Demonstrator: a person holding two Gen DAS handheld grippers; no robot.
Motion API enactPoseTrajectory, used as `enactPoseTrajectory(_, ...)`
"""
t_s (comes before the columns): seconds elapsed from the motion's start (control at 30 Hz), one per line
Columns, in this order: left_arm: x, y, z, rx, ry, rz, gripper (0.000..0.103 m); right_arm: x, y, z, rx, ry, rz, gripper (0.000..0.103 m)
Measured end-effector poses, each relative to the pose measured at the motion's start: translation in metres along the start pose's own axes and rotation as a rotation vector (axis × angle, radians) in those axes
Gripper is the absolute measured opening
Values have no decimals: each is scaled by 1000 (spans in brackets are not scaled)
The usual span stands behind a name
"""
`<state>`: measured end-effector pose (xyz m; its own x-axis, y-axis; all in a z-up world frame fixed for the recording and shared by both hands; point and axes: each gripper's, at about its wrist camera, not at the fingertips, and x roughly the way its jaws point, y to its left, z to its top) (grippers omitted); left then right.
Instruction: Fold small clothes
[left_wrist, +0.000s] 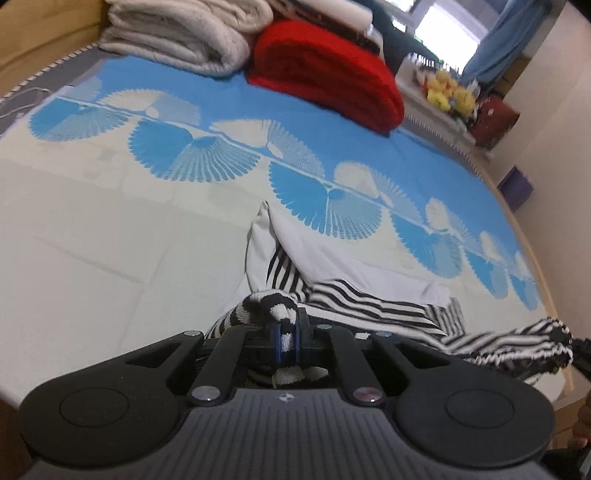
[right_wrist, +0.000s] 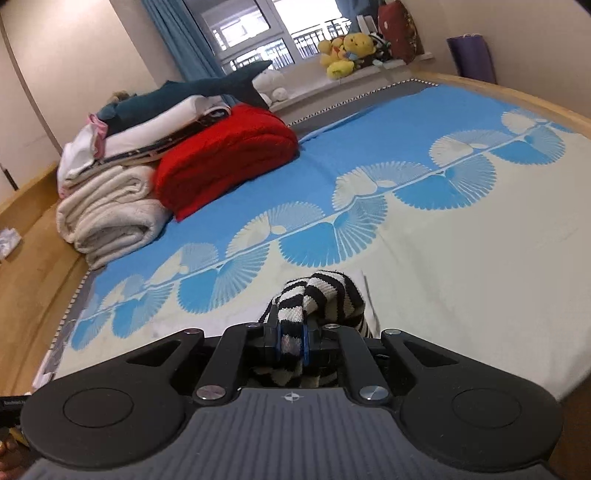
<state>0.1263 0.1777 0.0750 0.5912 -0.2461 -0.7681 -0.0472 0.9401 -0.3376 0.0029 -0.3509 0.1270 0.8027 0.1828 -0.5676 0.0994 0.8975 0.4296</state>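
Observation:
A small black-and-white striped garment (left_wrist: 354, 302) with plain white parts (left_wrist: 303, 240) is lifted off the bed. My left gripper (left_wrist: 286, 334) is shut on a bunched striped edge of it. The cloth stretches away to the right, where its far striped end (left_wrist: 546, 332) is held up at the frame's edge. In the right wrist view my right gripper (right_wrist: 291, 341) is shut on another bunch of the striped garment (right_wrist: 325, 295), which humps up over the fingers. The part of the garment hanging below both grippers is hidden.
The bed cover (left_wrist: 110, 240) is cream with a blue fan pattern. A red folded blanket (right_wrist: 225, 155), rolled cream towels (right_wrist: 107, 214) and a stack of folded linen with a plush shark (right_wrist: 207, 88) sit at the far side. Yellow plush toys (right_wrist: 347, 51) line the windowsill.

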Motion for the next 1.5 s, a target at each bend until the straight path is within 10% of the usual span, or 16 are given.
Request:
enactPoseTrajectory(0.27,109,13,12,-46,120,76,7,125,-14,10,-97,141,-114,10)
enactPoseTrajectory(0.6,138,20,29,-103,112,82,22,184,-24,0,-31,216,-198,15)
enactPoseTrajectory(1.03,101,33,20,-112,59,46,59,157,-40,0,29,114,-205,47)
enactPoseTrajectory(1.5,87,15,3,-64,73,-3,71,114,-50,4,73,-31,-189,48)
